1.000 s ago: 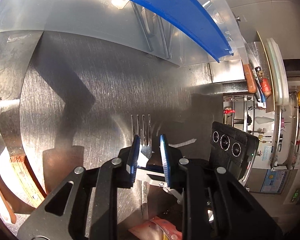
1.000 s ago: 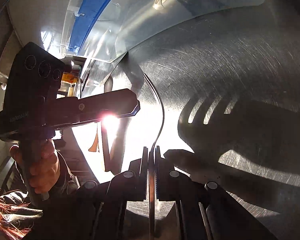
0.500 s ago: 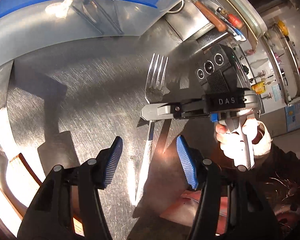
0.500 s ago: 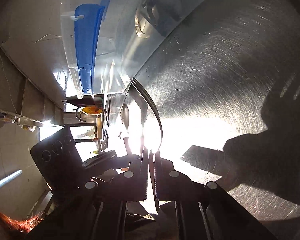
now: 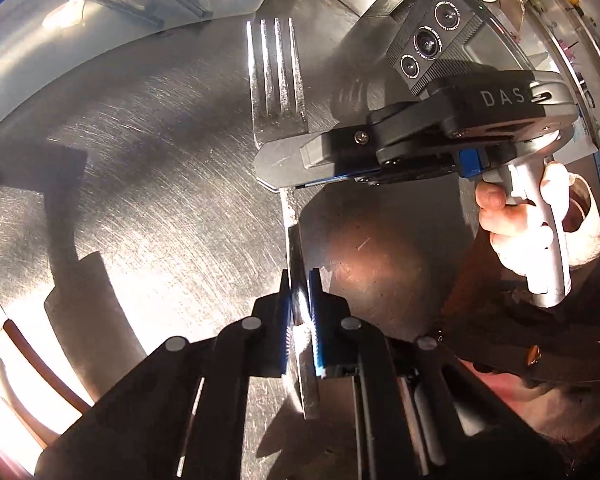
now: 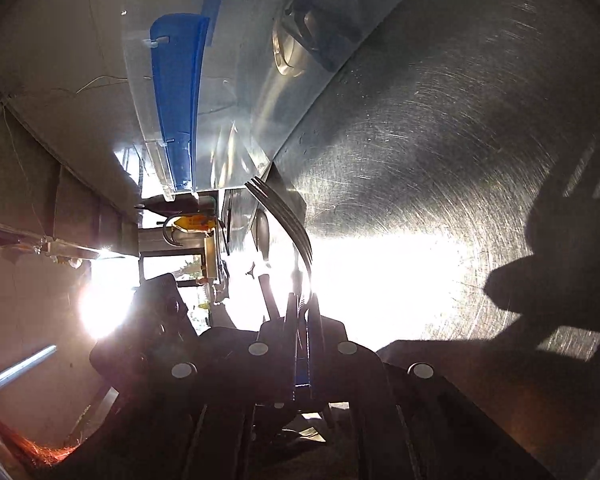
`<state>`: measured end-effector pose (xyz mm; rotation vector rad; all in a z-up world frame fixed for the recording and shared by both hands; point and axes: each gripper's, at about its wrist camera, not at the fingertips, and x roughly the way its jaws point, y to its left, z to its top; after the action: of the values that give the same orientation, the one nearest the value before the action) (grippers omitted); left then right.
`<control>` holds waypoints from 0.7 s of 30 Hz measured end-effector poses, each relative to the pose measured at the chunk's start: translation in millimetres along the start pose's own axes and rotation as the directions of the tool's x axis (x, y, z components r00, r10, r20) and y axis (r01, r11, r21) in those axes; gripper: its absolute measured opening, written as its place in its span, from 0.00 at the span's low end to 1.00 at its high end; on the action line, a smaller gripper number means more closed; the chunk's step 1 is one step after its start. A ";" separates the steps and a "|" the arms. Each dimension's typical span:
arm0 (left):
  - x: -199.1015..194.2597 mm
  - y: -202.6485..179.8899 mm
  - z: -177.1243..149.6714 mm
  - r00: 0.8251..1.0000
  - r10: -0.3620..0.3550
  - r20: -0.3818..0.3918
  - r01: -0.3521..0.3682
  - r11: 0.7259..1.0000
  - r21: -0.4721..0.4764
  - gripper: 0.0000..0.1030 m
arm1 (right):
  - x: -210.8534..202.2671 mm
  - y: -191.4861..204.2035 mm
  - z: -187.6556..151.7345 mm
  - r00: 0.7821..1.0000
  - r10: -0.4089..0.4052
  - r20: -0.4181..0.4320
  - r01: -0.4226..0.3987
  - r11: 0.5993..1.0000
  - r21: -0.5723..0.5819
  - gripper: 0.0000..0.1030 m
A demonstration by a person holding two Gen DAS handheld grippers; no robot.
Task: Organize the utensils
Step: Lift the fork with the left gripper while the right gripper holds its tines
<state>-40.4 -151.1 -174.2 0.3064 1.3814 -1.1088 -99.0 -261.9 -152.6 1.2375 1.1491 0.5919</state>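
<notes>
Fork held over a scratched steel surface (image 5: pixel 148 184) in hard sunlight.

Both tools clamp the fork (image 5: pixel 278 80): the left hand-held gripper (image 5: pixel 299 312) is closed on its handle end, the right hand-held gripper (image 6: pixel 302 312) on its neck. A clear plastic bin (image 6: pixel 236 92) with a blue rim (utensils inside) sits beyond; shelves (image 5: pixel 580 40) of kitchen clutter line the room's edge.

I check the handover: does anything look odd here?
Yes: both grippers clamp one fork at once. The right gripper holds its neck, the left gripper its handle, above the steel counter.
</notes>
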 end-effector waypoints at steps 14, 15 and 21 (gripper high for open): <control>-7.8 -11.9 -3.6 1.000 0.017 0.007 -0.018 0.998 0.059 0.07 | 3.8 0.1 -1.2 1.000 0.011 0.002 -0.011 1.000 0.026 0.05; -12.6 -14.0 -0.6 1.000 0.019 0.015 -0.020 0.997 0.069 0.07 | -1.0 6.6 -1.4 1.000 0.027 0.016 -0.028 0.999 0.020 0.05; -61.4 -36.0 16.4 0.989 0.042 0.139 -0.060 0.989 0.131 0.07 | -32.7 72.9 0.4 0.992 0.094 0.084 -0.082 0.987 -0.135 0.07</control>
<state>-46.0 -154.2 -101.4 0.3558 1.1745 -1.1618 -94.7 -269.5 -73.3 1.1940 0.9684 0.6610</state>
